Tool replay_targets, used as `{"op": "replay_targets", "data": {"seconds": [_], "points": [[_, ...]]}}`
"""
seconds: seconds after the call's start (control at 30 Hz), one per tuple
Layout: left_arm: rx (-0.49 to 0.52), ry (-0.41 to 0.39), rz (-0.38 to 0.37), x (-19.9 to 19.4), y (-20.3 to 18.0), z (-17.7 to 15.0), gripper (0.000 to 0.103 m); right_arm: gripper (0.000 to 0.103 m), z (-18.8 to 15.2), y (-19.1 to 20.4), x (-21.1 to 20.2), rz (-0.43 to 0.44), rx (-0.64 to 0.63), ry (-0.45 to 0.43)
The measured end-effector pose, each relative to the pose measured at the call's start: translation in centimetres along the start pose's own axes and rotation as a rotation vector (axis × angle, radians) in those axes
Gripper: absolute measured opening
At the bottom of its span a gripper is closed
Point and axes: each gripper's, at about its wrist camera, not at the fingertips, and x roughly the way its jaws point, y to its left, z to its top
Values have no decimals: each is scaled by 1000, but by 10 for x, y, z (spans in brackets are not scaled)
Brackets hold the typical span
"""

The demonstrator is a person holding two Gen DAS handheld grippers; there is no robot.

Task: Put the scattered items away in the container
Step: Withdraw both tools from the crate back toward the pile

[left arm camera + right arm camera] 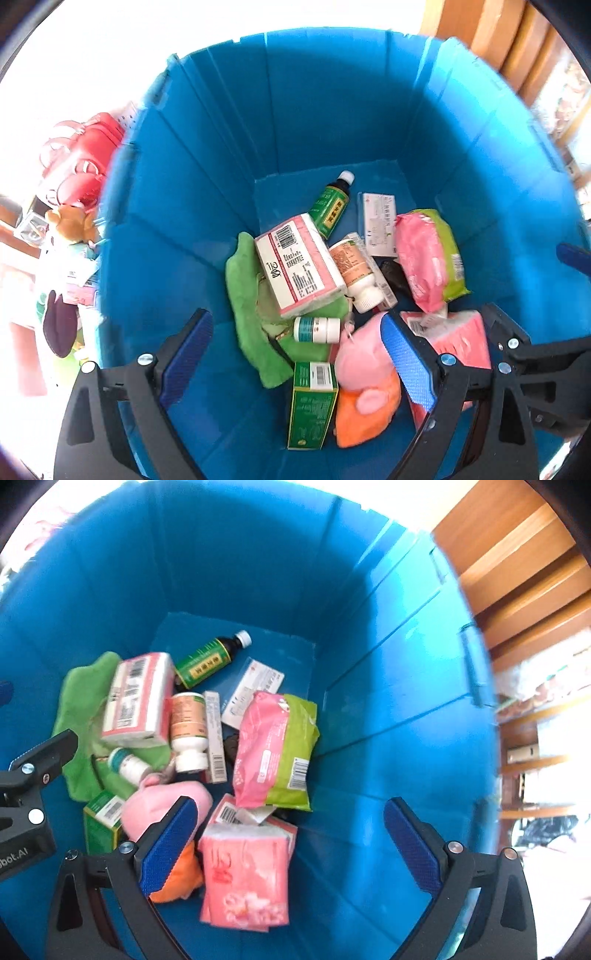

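Fingers (186, 354) of the left gripper (295, 354) stood wide apart and empty over the blue container (332, 110), above a pink plush toy (364, 373) and green box (312, 402); more items (70, 221) lay outside. Right-wrist view: right gripper (291, 845) likewise spread, holding nothing, above a pink tissue pack (247, 875) inside.

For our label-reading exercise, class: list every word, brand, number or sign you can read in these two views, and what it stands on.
"bot.AI": on the black body of the left claw, seen in the right wrist view; its start is cut off by the picture edge.
Green bottle: yellow label with characters, too blurred to read.
White and pink box: barcode and print, too blurred to read.
Everything else: print too small or blurred.
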Motion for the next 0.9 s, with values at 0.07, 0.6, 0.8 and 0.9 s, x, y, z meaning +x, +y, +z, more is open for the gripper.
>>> {"op": "replay_targets", "data": {"seconds": [0.07,0.6,0.8,0.9], "points": [[10,-33,-19,-20,3,-12,93,102,-12,1,-19,-2,-11,-41],[2,-282,-30,-130,18,-135,93,102,-122,30,-128,69,-33,-446],[-104,-317,9,-135,54,-172,93,102,-140,50,-138,138,-26,-522],[-147,-321,3,-135,79,-188,93,102,-145,70,-145,196,-36,-556]]}}
